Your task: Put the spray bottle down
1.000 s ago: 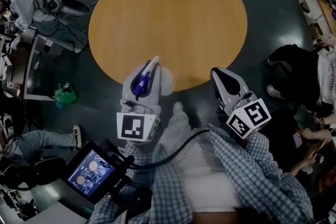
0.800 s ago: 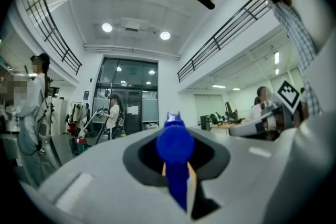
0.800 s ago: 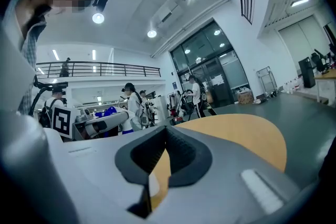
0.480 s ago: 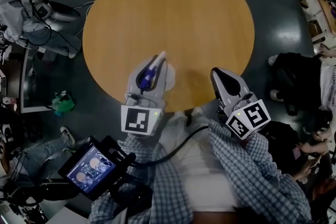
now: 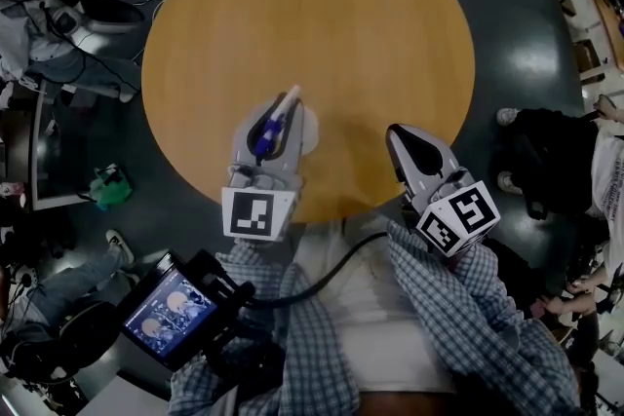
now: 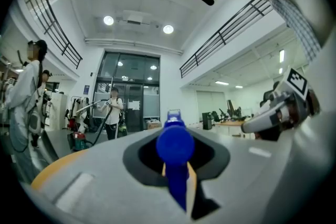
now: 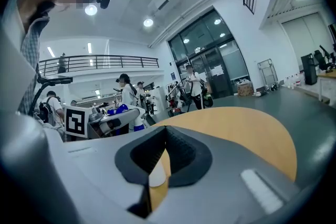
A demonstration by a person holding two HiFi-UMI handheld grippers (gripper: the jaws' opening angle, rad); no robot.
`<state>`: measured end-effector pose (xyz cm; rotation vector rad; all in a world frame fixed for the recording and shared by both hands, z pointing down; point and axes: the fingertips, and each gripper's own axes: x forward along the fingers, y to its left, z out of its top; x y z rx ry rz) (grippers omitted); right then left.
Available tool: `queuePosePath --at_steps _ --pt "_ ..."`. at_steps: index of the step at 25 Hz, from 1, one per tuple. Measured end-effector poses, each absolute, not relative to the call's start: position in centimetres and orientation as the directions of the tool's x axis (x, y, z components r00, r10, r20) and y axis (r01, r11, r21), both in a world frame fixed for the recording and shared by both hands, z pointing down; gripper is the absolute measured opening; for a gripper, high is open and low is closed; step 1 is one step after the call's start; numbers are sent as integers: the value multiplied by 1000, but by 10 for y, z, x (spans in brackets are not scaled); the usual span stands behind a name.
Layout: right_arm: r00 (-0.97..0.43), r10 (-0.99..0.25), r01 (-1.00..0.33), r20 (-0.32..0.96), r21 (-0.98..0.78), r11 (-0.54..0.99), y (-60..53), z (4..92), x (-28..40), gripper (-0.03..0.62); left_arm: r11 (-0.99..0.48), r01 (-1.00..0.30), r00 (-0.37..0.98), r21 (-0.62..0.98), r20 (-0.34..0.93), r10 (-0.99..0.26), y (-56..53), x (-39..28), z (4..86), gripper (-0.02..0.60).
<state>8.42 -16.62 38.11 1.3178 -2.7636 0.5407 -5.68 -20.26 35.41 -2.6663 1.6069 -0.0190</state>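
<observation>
Pinching the blue-headed spray bottle (image 6: pixel 175 147), the left hand-held gripper (image 5: pixel 278 117) has moved inward from the rim over the round surface (image 5: pixel 370 34) at lower centre of the frame — set-down looks close — while the right hand-held gripper (image 5: pixel 409 146) stays pressed together, empty.

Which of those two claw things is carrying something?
The left gripper: a blue spray bottle sits clamped in its jaws; the right gripper is empty.

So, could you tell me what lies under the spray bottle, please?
Beneath the spray bottle, gripped by the left gripper, is the round wooden table. The gripper covers the bottle's base, so any contact with the tabletop cannot be seen.
</observation>
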Motion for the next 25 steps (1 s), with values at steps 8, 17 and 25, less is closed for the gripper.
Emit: queuePosePath --at_steps 8,17,25 --pt "-658 -731 -743 179 -310 593 -174 387 65 6 -470 -880 472 -65 -11 -882 -191 -65 356 75" --pt "-684 -710 -719 166 -313 620 -173 386 62 6 -452 -892 452 -17 1 -892 -183 -66 362 108" --pt "-695 -702 -709 155 -310 634 -169 381 59 6 -487 -873 487 -32 16 -873 -177 -58 363 220"
